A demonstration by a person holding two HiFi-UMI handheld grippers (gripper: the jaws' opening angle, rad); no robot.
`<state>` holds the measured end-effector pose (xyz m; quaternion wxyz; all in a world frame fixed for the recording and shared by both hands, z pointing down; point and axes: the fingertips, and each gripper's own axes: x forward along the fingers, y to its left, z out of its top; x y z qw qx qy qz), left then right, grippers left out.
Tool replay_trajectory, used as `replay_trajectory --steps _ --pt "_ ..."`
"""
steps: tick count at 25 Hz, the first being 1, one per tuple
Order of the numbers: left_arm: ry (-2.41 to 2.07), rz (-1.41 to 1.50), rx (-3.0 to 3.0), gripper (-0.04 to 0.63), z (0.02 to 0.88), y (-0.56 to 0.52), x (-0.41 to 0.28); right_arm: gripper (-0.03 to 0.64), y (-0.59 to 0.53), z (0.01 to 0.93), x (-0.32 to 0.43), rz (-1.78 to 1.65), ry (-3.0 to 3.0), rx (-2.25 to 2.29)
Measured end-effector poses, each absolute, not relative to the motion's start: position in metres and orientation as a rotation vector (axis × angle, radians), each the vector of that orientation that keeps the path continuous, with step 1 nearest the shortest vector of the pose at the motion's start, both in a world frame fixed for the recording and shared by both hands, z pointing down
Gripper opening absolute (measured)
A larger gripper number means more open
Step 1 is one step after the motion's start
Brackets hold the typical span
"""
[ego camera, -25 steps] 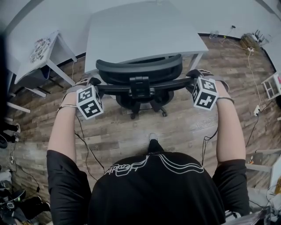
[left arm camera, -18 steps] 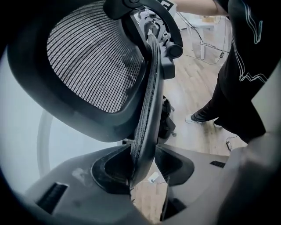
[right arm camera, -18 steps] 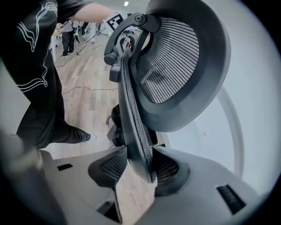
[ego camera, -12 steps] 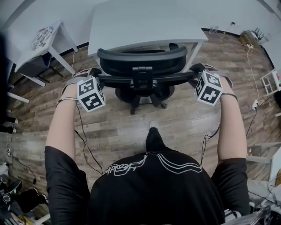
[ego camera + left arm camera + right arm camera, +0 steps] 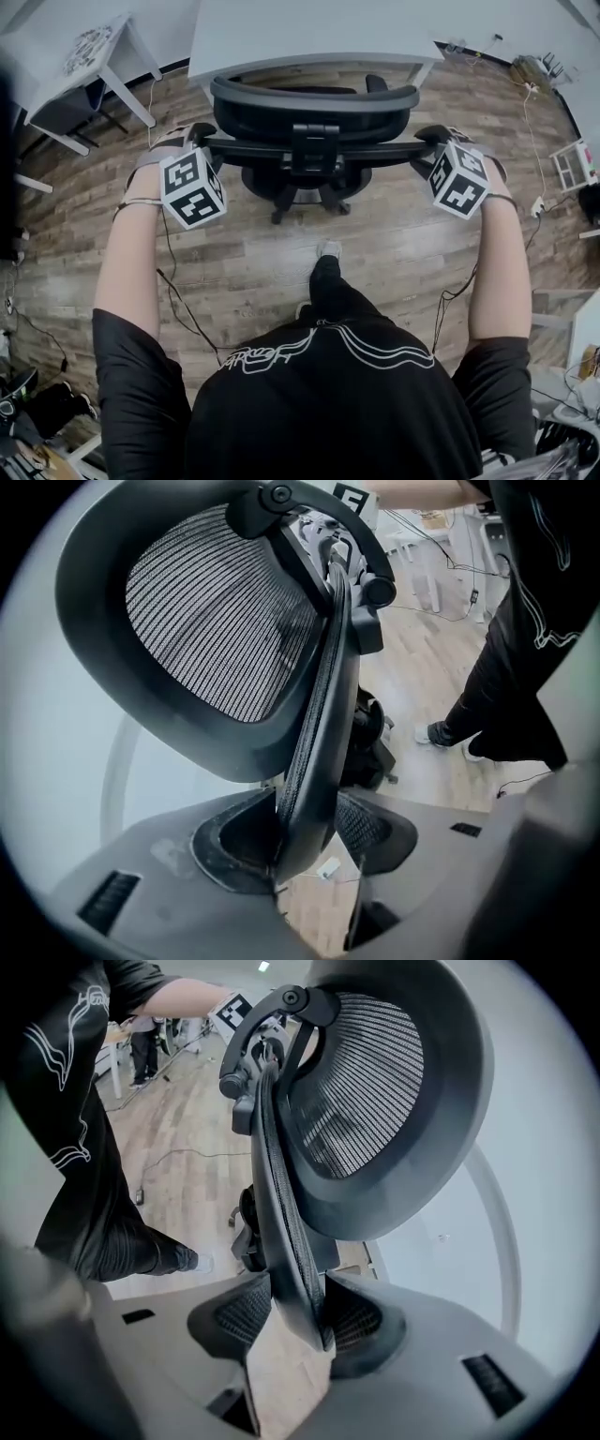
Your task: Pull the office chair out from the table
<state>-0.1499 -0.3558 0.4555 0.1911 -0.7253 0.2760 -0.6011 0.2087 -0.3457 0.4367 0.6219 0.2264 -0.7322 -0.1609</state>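
Office chair (image 5: 314, 122) stands on plank floor (image 5: 394, 253) beside white table (image 5: 309, 33). Left gripper (image 5: 199, 142), jaws just widening, and right gripper (image 5: 433, 141) pinch its backrest.

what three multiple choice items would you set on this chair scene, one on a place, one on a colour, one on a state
1. Where is the table?
A) beyond the office chair, on the side away from the person
B) between the person and the chair
C) behind the person

2. What colour is the chair's frame?
A) red
B) black
C) white

3. What is between the jaws of the right gripper?
A) nothing
B) a cable
C) the edge of the chair's back

Answers:
1 A: in the head view the table lies past the chair, with the person on the near side.
2 B: the back, its rim and the base all show black.
3 C: the right gripper view shows both pads against the edge of the mesh back.
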Motion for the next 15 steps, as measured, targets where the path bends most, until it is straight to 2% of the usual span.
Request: replay_trajectory --steps 15 --pt "0.802 -1.780 -2.035 0.189 0.477 -0.239 -0.154 0.198 -0.228 0.457 0.205 -0.374 -1.778 0.516"
